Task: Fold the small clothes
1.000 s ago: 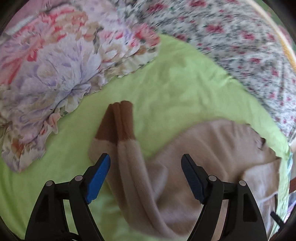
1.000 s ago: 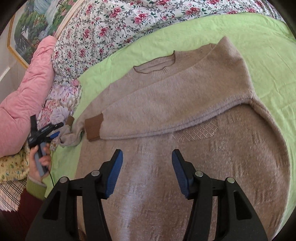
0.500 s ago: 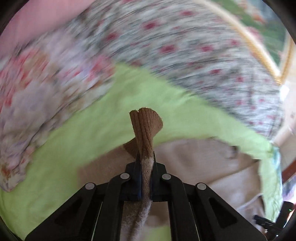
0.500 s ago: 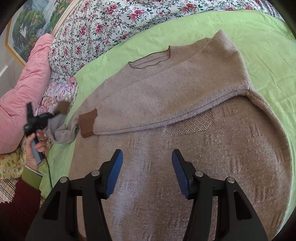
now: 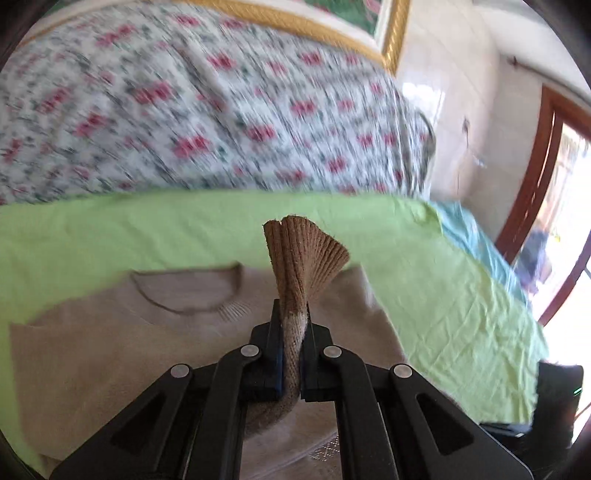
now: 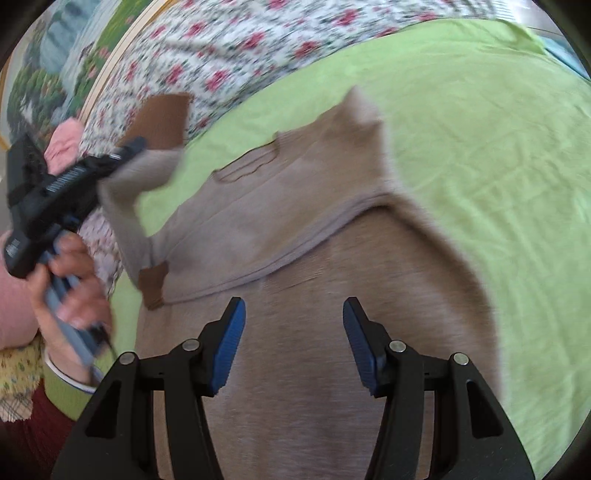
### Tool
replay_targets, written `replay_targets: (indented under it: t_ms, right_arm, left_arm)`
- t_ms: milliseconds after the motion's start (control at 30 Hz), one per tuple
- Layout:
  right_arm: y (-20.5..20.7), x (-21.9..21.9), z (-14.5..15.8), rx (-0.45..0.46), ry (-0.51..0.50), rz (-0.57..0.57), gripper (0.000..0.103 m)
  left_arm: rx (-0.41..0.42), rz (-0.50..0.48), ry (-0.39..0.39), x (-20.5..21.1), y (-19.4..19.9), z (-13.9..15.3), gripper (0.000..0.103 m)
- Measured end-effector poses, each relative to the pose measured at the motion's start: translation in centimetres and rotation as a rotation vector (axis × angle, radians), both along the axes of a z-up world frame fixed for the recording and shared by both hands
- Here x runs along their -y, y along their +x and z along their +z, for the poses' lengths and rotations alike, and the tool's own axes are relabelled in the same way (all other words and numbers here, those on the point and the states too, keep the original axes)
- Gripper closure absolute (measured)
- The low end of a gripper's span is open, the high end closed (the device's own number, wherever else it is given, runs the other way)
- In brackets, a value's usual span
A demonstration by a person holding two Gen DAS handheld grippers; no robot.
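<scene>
Currently the left gripper (image 5: 291,325) is clamping the end of a sleeve (image 5: 295,354) of the beige sweater (image 5: 110,354), its two black jaws pressed together on the knit. The brown ribbed cuff (image 5: 304,258) is fanning out just beyond the fingertips, standing upright above the sweater body. In the right wrist view the same gripper (image 6: 129,147) is holding that cuff (image 6: 162,118) lifted off the bed, with the sleeve hanging down from it toward the sweater's left edge; the person's left hand (image 6: 70,280) is gripping the handle.

The right gripper (image 6: 293,332) is hovering over the lower body of the sweater (image 6: 332,314) with its blue-padded fingers (image 6: 229,343) spread apart and nothing between them. The other sleeve (image 6: 258,236) is lying folded across the chest, its brown cuff (image 6: 153,282) resting at the sweater's left edge.

The sweater is lying flat on a green sheet (image 6: 480,147), neckline (image 5: 184,291) toward a floral quilt (image 5: 184,110). A gold-framed picture (image 5: 332,22) is showing behind the quilt. Both views are showing blur.
</scene>
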State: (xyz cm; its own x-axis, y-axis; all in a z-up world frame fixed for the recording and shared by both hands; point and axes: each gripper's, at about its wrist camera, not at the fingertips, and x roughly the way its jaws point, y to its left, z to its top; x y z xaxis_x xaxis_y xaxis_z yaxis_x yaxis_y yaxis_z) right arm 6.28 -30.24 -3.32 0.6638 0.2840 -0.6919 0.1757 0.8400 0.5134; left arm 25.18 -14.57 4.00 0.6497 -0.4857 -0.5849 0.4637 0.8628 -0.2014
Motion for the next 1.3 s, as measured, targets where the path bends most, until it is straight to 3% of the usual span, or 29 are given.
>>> replay_targets:
  t_ms: [100, 233, 267, 333, 400, 567, 667, 867, 1000, 1133, 1200, 1233, 1300]
  right_arm:
    - [-0.3, 1.4, -0.2, 0.000, 0.002, -0.034, 0.047]
    - [-0.1, 2.2, -0.3, 0.007, 0.019, -0.056, 0.047]
    - [0.1, 2.3, -0.3, 0.008, 0.021, -0.058, 0.047]
    - [0.5, 2.1, -0.2, 0.014, 0.026, -0.061, 0.047]
    - [1.2, 1.9, 0.1, 0.026, 0.029, -0.065, 0.047]
    - [4.0, 1.1, 0.5, 0.035, 0.061, -0.052, 0.047]
    - [5.7, 0.7, 0.5, 0.040, 0.080, -0.042, 0.047]
    - [8.8, 0.8, 0.6, 0.027, -0.043, -0.053, 0.047]
    - [11.0, 0.9, -0.7, -0.053, -0.084, -0.021, 0.047]
    - [12.2, -0.5, -1.4, -0.083, -0.132, 0.032, 0.047]
    - [12.5, -1.3, -1.3, -0.086, -0.144, 0.064, 0.066]
    - [13.0, -1.6, -1.2, -0.098, -0.137, 0.086, 0.095]
    - [13.4, -2.6, -0.2, -0.069, -0.143, 0.121, 0.095]
  left_arm:
    - [-0.080, -0.029, 0.052, 2.1, 1.2, -3.9, 0.098]
    - [-0.134, -0.054, 0.068, 1.8, 0.8, -5.9, 0.090]
    - [-0.138, -0.062, 0.066, 1.4, 0.6, -5.8, 0.085]
    - [-0.130, -0.068, 0.074, 0.7, -0.6, -5.4, 0.057]
    - [-0.102, -0.059, 0.083, -0.8, -2.0, -4.8, 0.050]
    - [-0.124, 0.023, 0.089, -6.8, -5.1, -4.9, 0.050]
    - [-0.143, 0.130, 0.096, -12.1, -6.6, -5.3, 0.050]
    - [-0.184, 0.362, 0.124, -21.1, -6.8, -6.3, 0.050]
    - [-0.244, 0.456, 0.179, -24.4, -6.0, -8.4, 0.050]
    - [-0.265, 0.486, 0.215, -25.0, -4.7, -9.8, 0.049]
    - [-0.260, 0.500, 0.215, -24.8, -3.6, -9.7, 0.049]
    - [-0.259, 0.518, 0.210, -24.9, -2.7, -9.5, 0.049]
    - [-0.263, 0.552, 0.204, -25.0, -1.9, -9.4, 0.052]
